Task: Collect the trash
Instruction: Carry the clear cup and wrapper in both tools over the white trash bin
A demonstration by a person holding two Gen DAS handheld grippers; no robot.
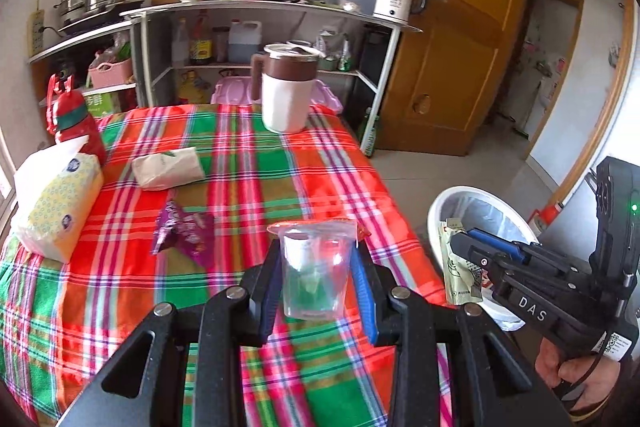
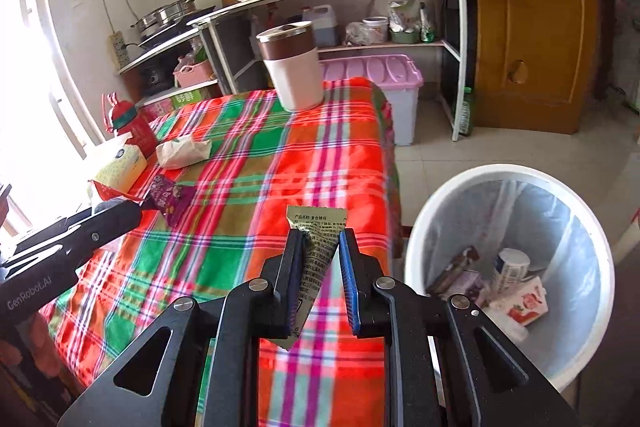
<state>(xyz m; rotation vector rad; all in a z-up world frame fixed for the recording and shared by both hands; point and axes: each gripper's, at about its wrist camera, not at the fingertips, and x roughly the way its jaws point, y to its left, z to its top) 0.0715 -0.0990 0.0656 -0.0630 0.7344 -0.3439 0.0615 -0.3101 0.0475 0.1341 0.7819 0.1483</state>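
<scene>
"DAS" on right gripper (image 1: 460, 247)

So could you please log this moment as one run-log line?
left tongs: shut on clear plastic cup | right tongs: shut on printed wrapper | bin: beside table, holds trash

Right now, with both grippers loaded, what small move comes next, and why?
Probably swing the right gripper over the white trash bin and release. It pinches a printed wrapper above the plaid tablecloth, bin just alongside; the left gripper clamps a clear plastic cup farther off.
</scene>
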